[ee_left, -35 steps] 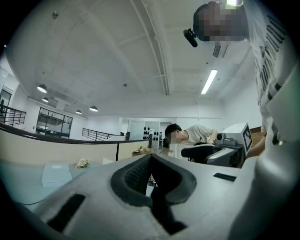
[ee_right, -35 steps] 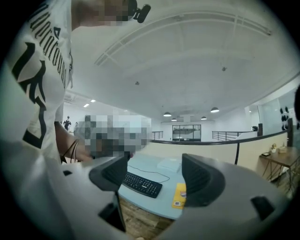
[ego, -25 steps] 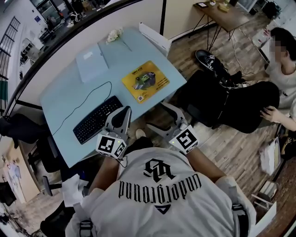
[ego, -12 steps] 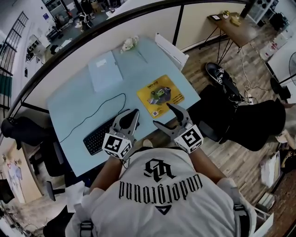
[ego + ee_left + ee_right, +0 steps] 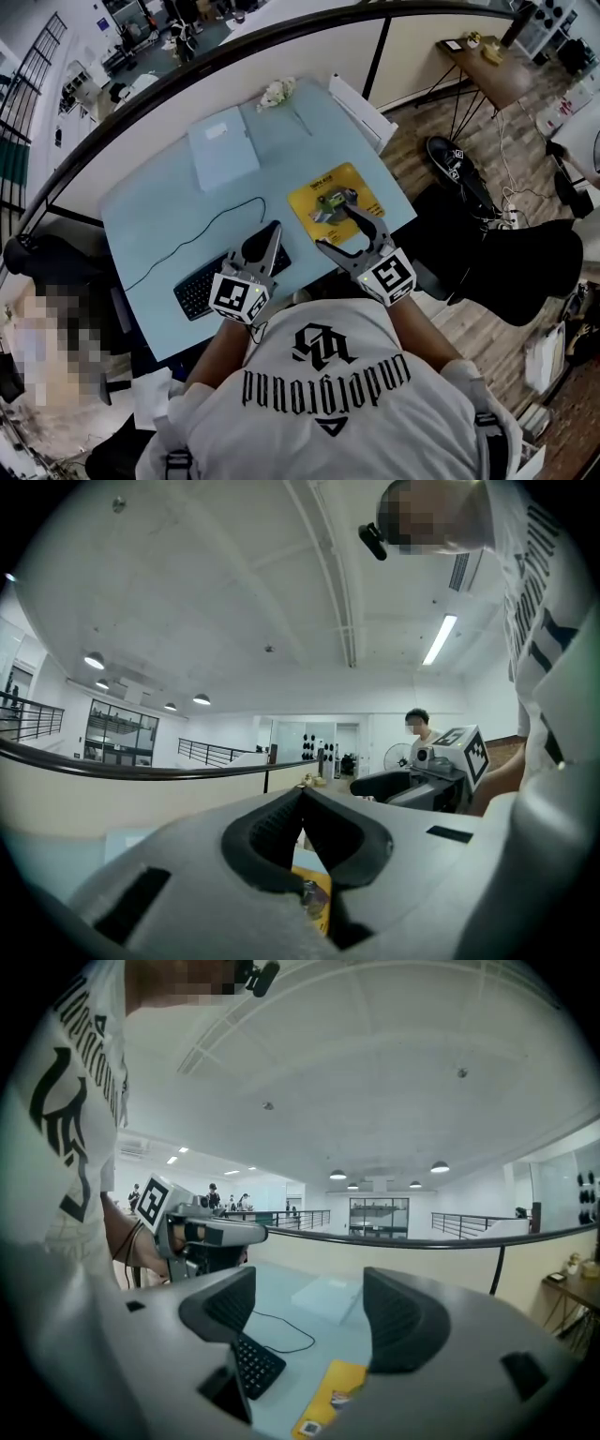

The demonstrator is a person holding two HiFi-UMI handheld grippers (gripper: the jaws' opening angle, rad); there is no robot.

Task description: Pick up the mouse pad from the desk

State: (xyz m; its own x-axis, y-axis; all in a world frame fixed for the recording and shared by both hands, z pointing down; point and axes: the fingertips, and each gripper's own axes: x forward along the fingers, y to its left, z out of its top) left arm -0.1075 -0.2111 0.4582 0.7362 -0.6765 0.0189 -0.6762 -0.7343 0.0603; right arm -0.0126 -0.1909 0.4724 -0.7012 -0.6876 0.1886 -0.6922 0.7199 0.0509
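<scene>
Left gripper (image 5: 275, 228) and right gripper (image 5: 334, 226) hover above a pale blue desk (image 5: 155, 211) bearing a yellow mouse pad (image 5: 313, 201) and a black keyboard (image 5: 199, 288).

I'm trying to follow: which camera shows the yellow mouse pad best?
The head view: nearly the whole mouse pad shows from above. The right gripper view catches part of it below its jaws; the left gripper view, just a sliver.

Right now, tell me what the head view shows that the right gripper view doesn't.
Only the head view: the white bunch at the desk's far edge, and the right gripper seen from above. Only the right gripper view: the ceiling lamps, and that gripper's jaws seen from behind, apart with nothing between them. Both: the yellow mouse pad flat on the desk, the black keyboard and the left gripper.
</scene>
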